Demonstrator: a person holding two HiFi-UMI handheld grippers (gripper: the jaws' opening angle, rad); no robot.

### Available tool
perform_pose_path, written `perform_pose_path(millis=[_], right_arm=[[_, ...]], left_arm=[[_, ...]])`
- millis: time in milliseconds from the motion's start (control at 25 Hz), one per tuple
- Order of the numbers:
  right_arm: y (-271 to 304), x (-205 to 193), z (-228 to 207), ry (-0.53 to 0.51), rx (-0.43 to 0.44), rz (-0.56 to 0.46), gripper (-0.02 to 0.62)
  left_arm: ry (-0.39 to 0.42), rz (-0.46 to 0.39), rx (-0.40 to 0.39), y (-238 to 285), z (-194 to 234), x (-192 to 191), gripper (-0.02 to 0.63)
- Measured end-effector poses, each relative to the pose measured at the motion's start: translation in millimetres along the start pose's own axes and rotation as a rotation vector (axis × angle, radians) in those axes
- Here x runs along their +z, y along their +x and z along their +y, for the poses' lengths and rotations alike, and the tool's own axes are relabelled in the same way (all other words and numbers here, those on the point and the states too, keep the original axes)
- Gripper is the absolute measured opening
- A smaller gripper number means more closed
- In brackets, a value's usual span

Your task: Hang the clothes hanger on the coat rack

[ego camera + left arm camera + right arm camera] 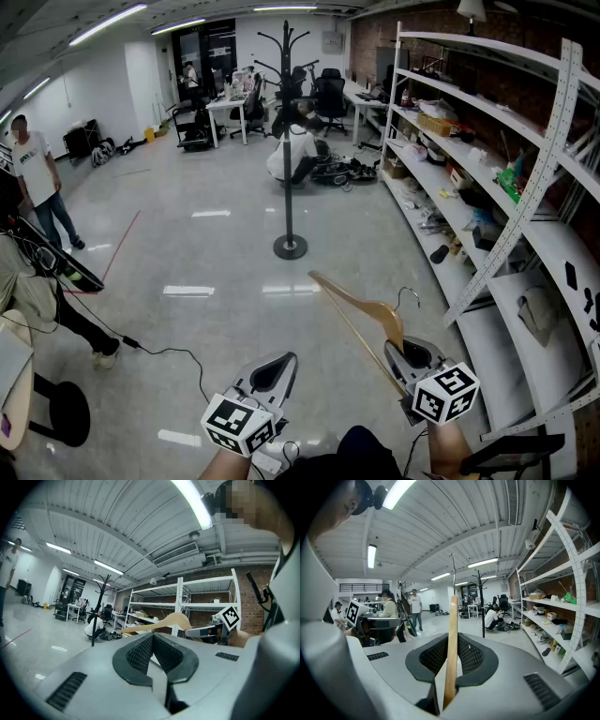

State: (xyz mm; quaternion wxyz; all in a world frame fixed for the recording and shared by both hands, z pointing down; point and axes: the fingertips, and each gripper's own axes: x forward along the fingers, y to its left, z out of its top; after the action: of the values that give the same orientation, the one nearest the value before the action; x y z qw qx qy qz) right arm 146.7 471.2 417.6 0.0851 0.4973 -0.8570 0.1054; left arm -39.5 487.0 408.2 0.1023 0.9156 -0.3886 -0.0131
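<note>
Carrying the hanger toward the rack; nothing is hanging yet.

The left gripper [272,373] is sitting low, jaws together on nothing. A floor cable [159,352] is trailing at left, which I'd judge a snag risk. The coat rack [289,131] is standing well ahead on open floor with a crouching person [295,155] just behind it, so the near side is looking like the way in. The wooden hanger [361,314] is sticking up and left out of the right gripper [412,356], whose jaws are clamping one wooden arm, leaving the wire hook [408,298] free above. My read: light, stiff, smooth wood, probably prone to pivoting in the pads; gripping nearer the neck would be steadying the hook. Shelving [525,187] is crowding the right side; the free room is lying leftward.
</note>
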Motion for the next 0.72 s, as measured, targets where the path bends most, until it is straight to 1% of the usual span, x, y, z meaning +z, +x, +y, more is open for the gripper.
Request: perform_pose_path(millis=[160, 320, 480, 720], right_arm=[[25.1, 5.5, -22.8, -0.009, 0.015, 0.000, 0.055], [60.2, 11.8, -52.1, -0.006, 0.049, -0.008, 0.055], [97.6, 25.2, -84.8, -0.011, 0.095, -0.011, 0.055], [143.9, 56.5, -138.1, -0.036, 0.155, -0.031, 0.055]], left_arm=[[0.008, 0.003, 0.008, 29.9, 16.3, 0.8, 0.000], [0.013, 0.012, 0.045, 69.8, 42.6, 1.7, 0.000], [0.018, 0.009, 0.060, 111.5, 59.0, 13.0, 0.000], [0.017, -0.013, 0.124, 176.2, 90.0, 37.6, 0.000]])
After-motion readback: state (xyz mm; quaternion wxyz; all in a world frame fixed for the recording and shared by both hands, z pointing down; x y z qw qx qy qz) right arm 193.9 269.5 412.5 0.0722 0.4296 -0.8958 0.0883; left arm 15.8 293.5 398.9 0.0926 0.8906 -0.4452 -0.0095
